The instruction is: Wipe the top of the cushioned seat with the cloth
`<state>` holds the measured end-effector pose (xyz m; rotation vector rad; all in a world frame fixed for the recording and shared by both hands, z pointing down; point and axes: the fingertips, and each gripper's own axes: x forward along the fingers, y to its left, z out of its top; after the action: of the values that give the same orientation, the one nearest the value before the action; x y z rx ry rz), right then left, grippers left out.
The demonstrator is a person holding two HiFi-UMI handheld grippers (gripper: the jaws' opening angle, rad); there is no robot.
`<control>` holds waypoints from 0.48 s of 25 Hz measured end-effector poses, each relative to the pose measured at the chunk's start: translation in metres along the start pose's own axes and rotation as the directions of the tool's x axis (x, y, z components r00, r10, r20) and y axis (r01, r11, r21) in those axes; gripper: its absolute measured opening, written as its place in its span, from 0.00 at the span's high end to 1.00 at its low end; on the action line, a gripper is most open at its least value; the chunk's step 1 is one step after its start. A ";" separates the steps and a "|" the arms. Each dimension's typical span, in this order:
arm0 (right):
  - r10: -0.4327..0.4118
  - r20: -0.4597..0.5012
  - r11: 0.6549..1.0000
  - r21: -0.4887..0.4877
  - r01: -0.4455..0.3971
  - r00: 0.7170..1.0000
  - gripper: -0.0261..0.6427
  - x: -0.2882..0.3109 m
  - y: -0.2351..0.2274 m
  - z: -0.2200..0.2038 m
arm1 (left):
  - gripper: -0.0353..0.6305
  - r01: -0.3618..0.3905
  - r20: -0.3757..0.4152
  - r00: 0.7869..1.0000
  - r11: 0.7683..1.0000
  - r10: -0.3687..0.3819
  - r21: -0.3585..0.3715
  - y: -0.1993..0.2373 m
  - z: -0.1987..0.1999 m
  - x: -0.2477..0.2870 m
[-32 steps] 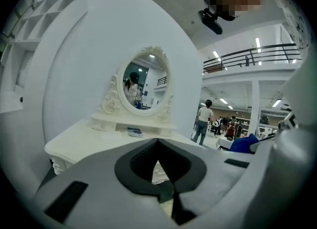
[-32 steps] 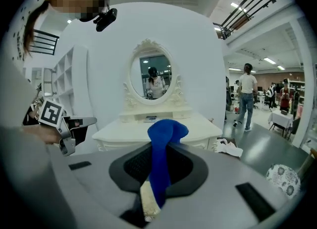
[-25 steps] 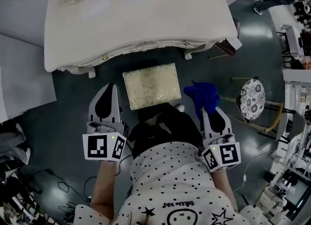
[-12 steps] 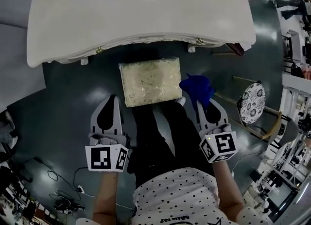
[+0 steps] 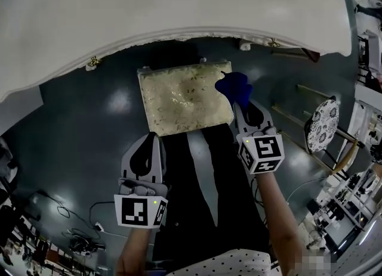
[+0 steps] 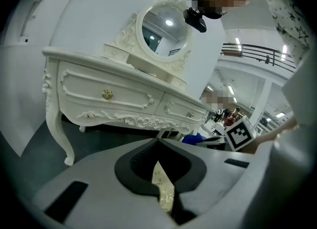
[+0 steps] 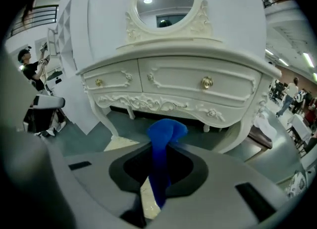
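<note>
Here the blue cloth [image 5: 234, 86] is pinched in the right gripper [image 5: 242, 107] over the right edge of the cushioned seat [image 5: 179, 99], seemingly for wiping; the left gripper [image 5: 150, 143], pressed together empty, is held clear.

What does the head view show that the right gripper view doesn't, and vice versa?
Head view only: the left gripper and the whole top of the cushioned seat.

Right gripper view only: the oval mirror and the drawer fronts with their knobs.

Both: the right gripper with its fingers shut on the blue cloth at the seat's right edge, the white dressing table, and at least a sliver of the seat.
</note>
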<state>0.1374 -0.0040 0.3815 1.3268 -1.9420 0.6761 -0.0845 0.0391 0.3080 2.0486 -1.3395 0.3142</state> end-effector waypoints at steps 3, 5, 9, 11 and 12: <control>0.008 -0.029 1.000 -0.019 -0.008 1.000 0.87 0.038 -0.012 -0.023 | 0.95 0.044 -0.031 0.999 0.999 -0.044 -0.018 -0.011 -0.020 0.020; 0.007 -0.038 0.999 -0.032 -0.008 0.999 0.87 0.062 -0.018 -0.036 | 0.95 0.069 -0.036 0.997 0.997 -0.069 -0.018 -0.017 -0.028 0.031; -0.029 -0.041 0.999 -0.031 0.028 0.999 0.87 0.104 -0.033 -0.050 | 0.95 0.082 -0.047 0.995 0.996 -0.084 -0.034 -0.025 -0.039 0.044; -0.069 -0.047 0.998 -0.018 0.068 0.997 0.87 0.121 -0.045 -0.057 | 0.95 0.093 -0.056 0.994 0.995 -0.095 -0.047 -0.031 -0.043 0.046; -0.088 -0.053 0.996 -0.010 0.088 0.995 0.87 0.128 -0.051 -0.060 | 0.95 0.095 -0.061 0.993 0.994 -0.099 -0.056 -0.033 -0.045 0.046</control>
<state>0.1680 -0.0518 0.5208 1.3673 -1.8308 0.6538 -0.0276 0.0429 0.3529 2.0350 -1.1933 0.2958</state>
